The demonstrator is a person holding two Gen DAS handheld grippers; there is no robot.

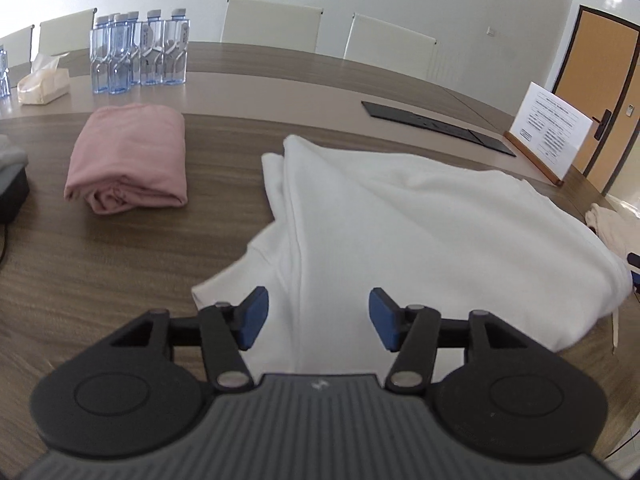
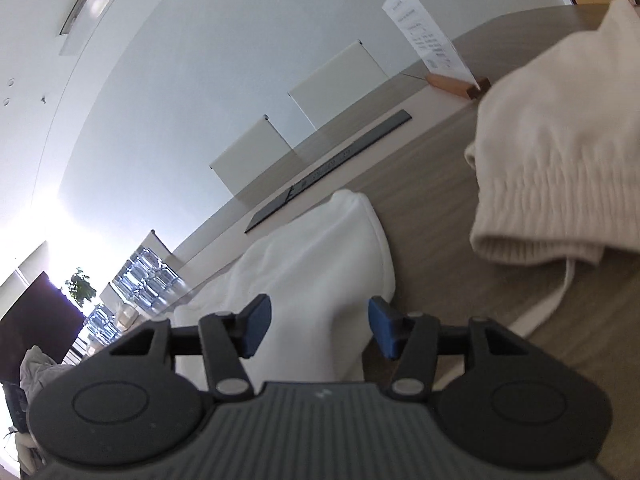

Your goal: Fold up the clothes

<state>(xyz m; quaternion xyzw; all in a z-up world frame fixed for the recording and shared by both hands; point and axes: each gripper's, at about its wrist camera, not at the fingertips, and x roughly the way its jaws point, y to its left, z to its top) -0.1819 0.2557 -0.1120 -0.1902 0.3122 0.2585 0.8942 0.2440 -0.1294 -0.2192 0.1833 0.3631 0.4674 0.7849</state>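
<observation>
White fabric fills most of what I see: the white garment lies partly folded on the wooden table, with a pink folded garment resting to its left and a cream ribbed garment waiting unfolded off to the right. My main worry is that the doubled layers slide apart or the top flap springs back, since neither claw pins anything; a careless re-approach could drag the near edge and undo the fold. A second risk is the cream piece's drawstring trailing near my right side, which I could snag and pull across the table. The water bottles and the paper sign stand well apart, so I judge them safe. My left gripper hovers above the near part of the white garment, tilted downward, its blue pads standing apart with nothing between them. My right gripper is rolled strongly sideways, so the table runs diagonally in its view; its jaws also stand apart and empty over the garment's right edge.
</observation>
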